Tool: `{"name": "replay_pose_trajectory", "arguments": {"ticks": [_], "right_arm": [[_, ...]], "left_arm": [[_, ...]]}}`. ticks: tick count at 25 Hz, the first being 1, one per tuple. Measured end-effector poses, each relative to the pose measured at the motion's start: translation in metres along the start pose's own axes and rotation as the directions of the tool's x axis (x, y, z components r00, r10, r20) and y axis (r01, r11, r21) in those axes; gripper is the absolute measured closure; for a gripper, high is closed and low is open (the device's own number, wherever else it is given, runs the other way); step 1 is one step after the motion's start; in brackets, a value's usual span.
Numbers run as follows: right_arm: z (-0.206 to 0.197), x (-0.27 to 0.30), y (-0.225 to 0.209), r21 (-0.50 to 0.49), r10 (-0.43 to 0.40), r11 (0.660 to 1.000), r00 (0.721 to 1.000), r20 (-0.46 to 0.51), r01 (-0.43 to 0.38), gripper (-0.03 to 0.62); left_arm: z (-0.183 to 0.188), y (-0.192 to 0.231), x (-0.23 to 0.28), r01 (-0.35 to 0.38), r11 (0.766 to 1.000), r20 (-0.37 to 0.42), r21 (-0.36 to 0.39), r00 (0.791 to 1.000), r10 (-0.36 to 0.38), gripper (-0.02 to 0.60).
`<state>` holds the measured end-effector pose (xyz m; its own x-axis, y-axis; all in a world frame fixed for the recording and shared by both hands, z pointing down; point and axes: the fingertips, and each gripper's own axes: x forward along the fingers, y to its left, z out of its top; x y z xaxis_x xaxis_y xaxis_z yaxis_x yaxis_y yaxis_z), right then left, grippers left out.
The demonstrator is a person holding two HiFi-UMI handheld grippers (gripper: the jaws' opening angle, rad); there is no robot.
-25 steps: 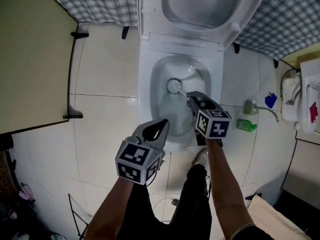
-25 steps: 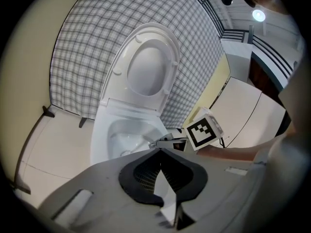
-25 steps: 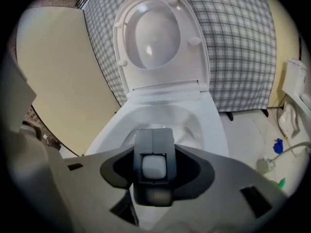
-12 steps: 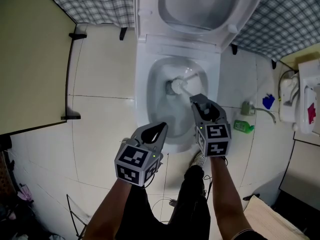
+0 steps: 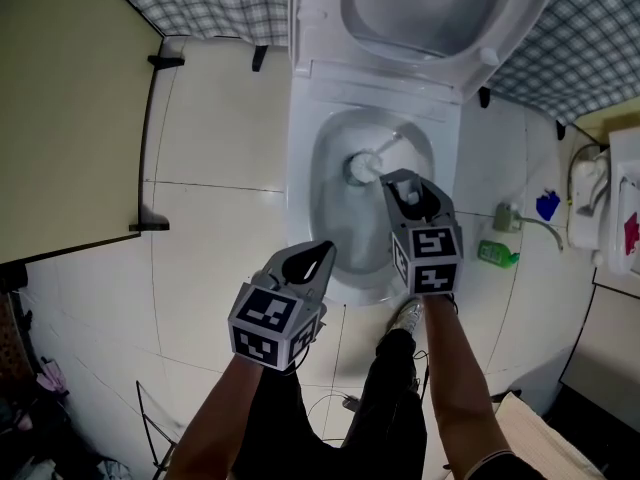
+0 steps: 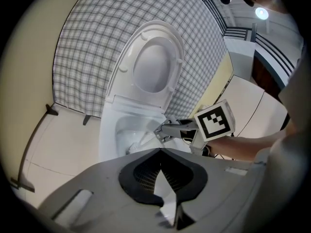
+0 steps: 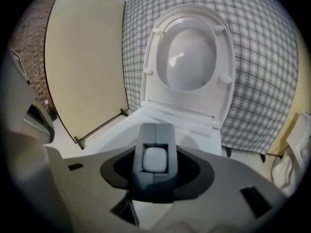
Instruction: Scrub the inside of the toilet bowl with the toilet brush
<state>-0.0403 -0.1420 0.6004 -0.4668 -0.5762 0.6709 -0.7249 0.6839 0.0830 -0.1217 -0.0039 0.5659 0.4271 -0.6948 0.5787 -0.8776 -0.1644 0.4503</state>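
Fingers (image 7: 146,136) of the right gripper (image 5: 401,182), we find, are clamped on the brush (image 5: 360,167) handle. Its head lies in the bowl (image 5: 335,223), centre frame, just above the fingertips. Left gripper (image 5: 320,252), lower left, is closed and empty.

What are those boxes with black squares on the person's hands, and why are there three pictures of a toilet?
A person holds a gripper, a grabbing tool, in each hand; the patterned boxes are part of them. One picture comes from a camera on the person's head, the other two from cameras on the grippers. The right gripper has its jaws shut on a toilet brush, whose head is down in the toilet bowl. The left gripper is shut, holding nothing.
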Motion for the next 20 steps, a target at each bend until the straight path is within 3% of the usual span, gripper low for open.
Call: {"name": "replay_pose_trajectory", "arguments": {"ticks": [8,16,20], "right_arm": [[0.051,-0.005,0.006,-0.033,0.038,0.999,0.994,0.106,-0.035,0.395],[0.007,0.029,-0.001,-0.040,0.044,0.998,0.999,0.007,-0.044,0.395],[0.017,0.003,-0.009,-0.038,0.048,0.998,0.998,0.045,-0.046,0.395]], "left_arm": [[0.010,0.001,0.005,0.005,1.000,0.016,-0.016,1.000,-0.004,0.574],[0.005,0.012,0.009,-0.021,1.000,0.005,-0.011,1.000,0.021,0.574],[0.001,0.010,0.011,-0.027,1.000,0.000,-0.004,1.000,0.027,0.574]]}}
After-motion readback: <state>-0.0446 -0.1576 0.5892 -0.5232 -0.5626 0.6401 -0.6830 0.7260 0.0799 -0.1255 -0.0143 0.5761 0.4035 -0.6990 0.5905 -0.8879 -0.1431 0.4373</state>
